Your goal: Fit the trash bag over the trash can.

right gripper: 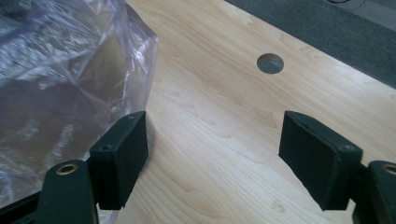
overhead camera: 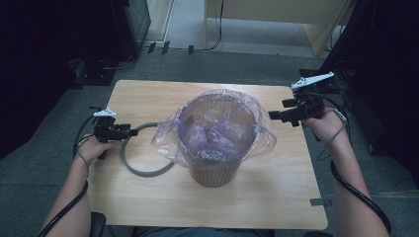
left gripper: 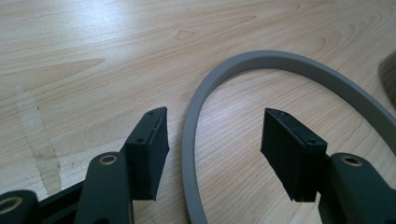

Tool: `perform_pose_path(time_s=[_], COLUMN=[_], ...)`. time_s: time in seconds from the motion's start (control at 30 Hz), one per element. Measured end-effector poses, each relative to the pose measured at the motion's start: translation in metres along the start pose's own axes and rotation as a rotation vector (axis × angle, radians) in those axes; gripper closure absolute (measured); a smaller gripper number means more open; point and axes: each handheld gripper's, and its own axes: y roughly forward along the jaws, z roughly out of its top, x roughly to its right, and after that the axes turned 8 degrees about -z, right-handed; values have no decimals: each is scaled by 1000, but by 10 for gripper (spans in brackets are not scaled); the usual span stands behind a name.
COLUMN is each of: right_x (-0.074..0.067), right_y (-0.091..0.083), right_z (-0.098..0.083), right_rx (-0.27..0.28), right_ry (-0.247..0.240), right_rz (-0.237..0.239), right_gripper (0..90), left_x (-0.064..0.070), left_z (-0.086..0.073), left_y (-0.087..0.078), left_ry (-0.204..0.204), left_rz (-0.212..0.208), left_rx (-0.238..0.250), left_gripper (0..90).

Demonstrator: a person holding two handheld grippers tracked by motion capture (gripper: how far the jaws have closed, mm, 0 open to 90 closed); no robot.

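Forearms enter low, two. One table (overhead camera: 148, 94). One bin (overhead camera: 216, 170) at centre, one plastic liner (overhead camera: 217, 126) hiding its rim. One grey ring (overhead camera: 132, 165) left, partly under liner. Left gripper (left gripper: 212, 154) released, straddling ring. Right gripper (right gripper: 212, 154) released beside liner.

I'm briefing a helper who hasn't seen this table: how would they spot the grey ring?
On the light wooden table, look left of the brown ribbed bin lined with a clear plastic bag. The flat grey plastic ring lies there, the only hoop-shaped thing.

Each black tool (overhead camera: 132, 132) has brass screws, a grey plate and a trailing cable.
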Motion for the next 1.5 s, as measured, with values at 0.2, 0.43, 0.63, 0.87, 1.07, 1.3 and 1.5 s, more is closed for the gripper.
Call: perform_pose_path(time_s=[0.2, 0.43, 0.63, 0.87, 1.07, 1.3, 1.5], right_x=[-3, -5, -7, -8, -10, -12, -17], right_y=[14, 28, 40, 47, 58, 71, 83], right_z=[-6, -18, -31, -42, -56, -70, -79], right_rx=[-5, 14, 19, 30, 28, 27, 31], right_ry=[-4, 7, 12, 33, 47, 53, 43], right_rz=[7, 9, 30, 37, 40, 53, 63], right_gripper=[237, 234, 232, 232, 232, 232, 232], left_x=[0, 0, 0, 1, 0, -1, -1], left_z=[-1, -1, -2, -4, -6, -7, -8], left_y=[0, 1, 1, 2, 3, 4, 4], left_ry=[7, 26, 22, 41, 37, 33, 35], left_rz=[-1, 4, 0, -1, 5, 10, 10], left_rx=[0, 2, 2, -4, -6, -6, -5], left_gripper=[408, 415, 413, 415, 407, 402, 399])
